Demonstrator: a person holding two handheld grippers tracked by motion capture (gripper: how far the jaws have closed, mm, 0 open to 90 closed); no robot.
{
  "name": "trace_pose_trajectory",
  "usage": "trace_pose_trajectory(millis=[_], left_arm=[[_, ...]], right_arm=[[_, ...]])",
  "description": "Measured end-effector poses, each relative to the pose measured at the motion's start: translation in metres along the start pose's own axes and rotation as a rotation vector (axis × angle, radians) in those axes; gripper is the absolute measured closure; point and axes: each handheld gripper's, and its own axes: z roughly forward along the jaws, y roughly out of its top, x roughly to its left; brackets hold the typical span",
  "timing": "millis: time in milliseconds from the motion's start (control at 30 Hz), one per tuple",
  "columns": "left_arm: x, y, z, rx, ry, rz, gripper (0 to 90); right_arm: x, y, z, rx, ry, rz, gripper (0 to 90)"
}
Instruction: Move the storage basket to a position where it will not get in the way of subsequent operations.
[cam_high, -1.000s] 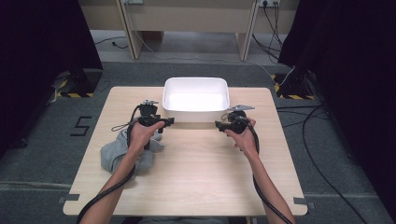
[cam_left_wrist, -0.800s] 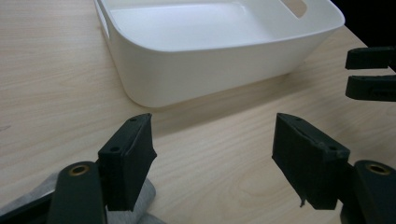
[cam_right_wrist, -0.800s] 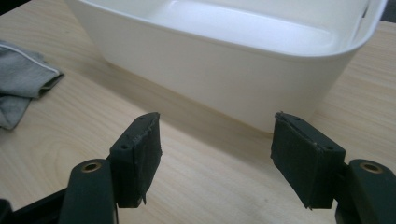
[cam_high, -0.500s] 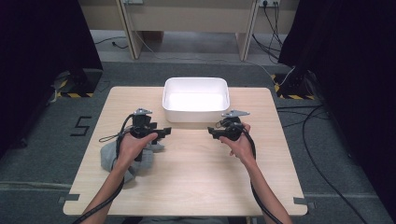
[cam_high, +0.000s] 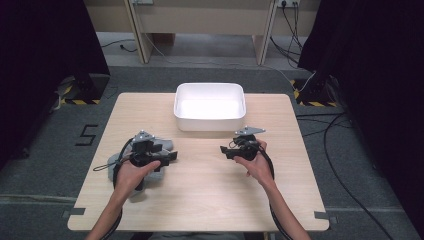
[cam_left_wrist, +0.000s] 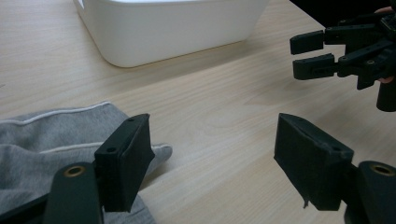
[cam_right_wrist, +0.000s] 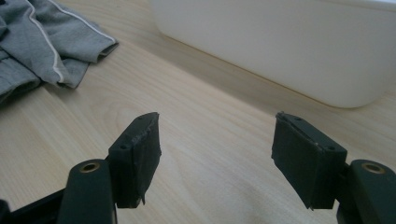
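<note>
Showing a grey garment (cam_high: 150, 160) lying crumpled on the wooden table (cam_high: 210, 200), well apart from the white bin (cam_high: 210, 106) toward its near left, with one white-piped edge reaching furthest toward the bin. Showing the left gripper (cam_left_wrist: 212, 163) hovering just over that nearest edge, jaws standing wide and holding nothing, one jaw poised above the cloth and the other over bare wood. Showing the right gripper (cam_right_wrist: 215, 156) hanging near the front wall of the bin, toward its right corner, jaws likewise spread wide and empty, pointing across the open table toward the garment. Judging the work in hand as gathering the garment for the bin. Risking, from here, a pinch on a single thin layer at the hem, leaving the bulk trailing and dragging across the wood on the way to the bin. Risking also a closing stroke with the far jaw scraping the table rather than sliding under cloth, pushing the fabric away from the bin instead of gripping it. Risking a draped sleeve or leg catching on the near rim of the bin and hanging outside. Risking, with both grippers converging between garment and bin, a clash of jaws or cables.
</note>
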Motion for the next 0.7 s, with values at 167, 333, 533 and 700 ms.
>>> trace_pose_trajectory(millis=[167,333,533,700], left_arm=[[-0.001,-0.009,-0.008,-0.010,0.010,0.003,26.4],[0.003,-0.020,-0.020,-0.018,0.027,0.001,26.4],[0.010,-0.027,-0.029,-0.024,0.053,-0.006,26.4],[0.016,-0.033,-0.038,-0.031,0.088,-0.013,26.4]], right_arm=[[0.005,-0.002,0.000,-0.008,0.015,0.002,32.8],[0.013,-0.006,0.001,-0.005,0.026,-0.013,32.8],[0.019,-0.005,0.000,-0.008,0.040,-0.024,32.8],[0.027,-0.004,0.000,-0.010,0.056,-0.033,32.8]])
